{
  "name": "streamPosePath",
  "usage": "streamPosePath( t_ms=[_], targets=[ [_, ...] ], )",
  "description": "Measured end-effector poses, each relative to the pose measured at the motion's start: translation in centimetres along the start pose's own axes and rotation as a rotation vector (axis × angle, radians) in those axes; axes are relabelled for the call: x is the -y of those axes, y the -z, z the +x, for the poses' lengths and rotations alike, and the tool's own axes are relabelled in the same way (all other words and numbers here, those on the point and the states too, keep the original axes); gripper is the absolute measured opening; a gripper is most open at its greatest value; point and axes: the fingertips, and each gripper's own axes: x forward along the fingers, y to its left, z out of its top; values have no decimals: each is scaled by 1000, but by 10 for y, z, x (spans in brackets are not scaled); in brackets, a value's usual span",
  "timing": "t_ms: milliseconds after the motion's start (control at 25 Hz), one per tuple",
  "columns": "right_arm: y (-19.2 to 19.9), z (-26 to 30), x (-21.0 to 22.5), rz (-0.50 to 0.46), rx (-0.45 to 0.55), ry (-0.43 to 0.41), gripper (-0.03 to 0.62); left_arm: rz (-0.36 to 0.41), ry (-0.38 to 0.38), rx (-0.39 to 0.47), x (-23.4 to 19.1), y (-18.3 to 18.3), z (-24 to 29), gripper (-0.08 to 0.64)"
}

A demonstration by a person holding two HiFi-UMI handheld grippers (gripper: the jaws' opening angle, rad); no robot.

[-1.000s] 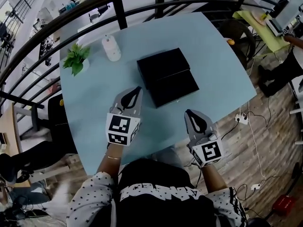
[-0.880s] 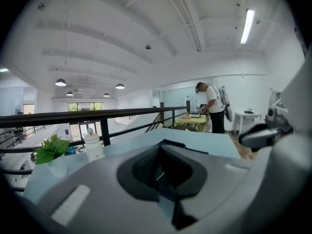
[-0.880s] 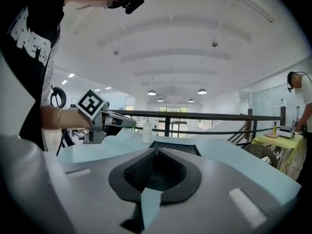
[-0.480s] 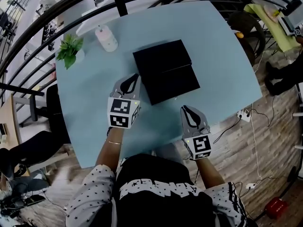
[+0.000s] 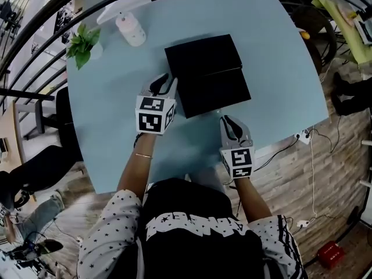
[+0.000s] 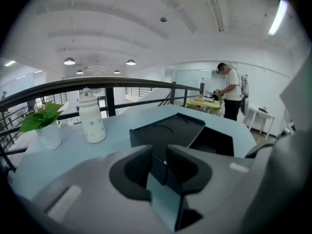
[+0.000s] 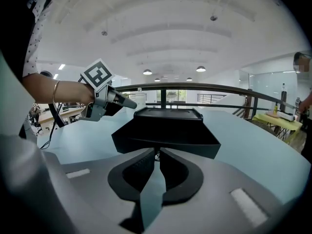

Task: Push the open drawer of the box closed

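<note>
A black box (image 5: 202, 54) lies on the pale blue table (image 5: 279, 57), and its open drawer (image 5: 216, 92) sticks out toward me. My left gripper (image 5: 165, 82) is shut and empty, its tips just beside the box's left front corner (image 6: 146, 135). My right gripper (image 5: 226, 121) points at the drawer's front wall (image 7: 165, 143) from a short way off, apart from it. Its jaws have just been opening by a hair, with nothing between them, and in the right gripper view they (image 7: 157, 153) still stand practically shut. The left gripper view shows the drawer's dark inside (image 6: 210, 140).
A white bottle (image 5: 130, 29) and a small potted plant (image 5: 81, 42) stand at the table's far left. A dark railing (image 5: 35, 45) curves round the table's far side. The table's near edge (image 5: 174, 176) runs just before my body. A person (image 6: 229, 89) stands far off.
Both grippers have come down and forward toward the box. The left tips now sit by the box's left front corner, and the right tips are closer to the drawer front.
</note>
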Motion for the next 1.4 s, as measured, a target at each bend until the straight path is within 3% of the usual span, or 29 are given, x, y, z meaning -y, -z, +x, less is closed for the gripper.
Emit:
streamPosePath(
  t_ms=[520,960,1400],
  targets=[
    [29,32,8,26,-125,8,75,-49,-30,-44,-3,3,25,0],
    [31,41,5,-48,-180,-18,77,-54,-61,-48,-6,3,27,0],
    [30,44,5,-57,-198,-30,69,-106,-45,-44,-8,4,26,0]
  ],
)
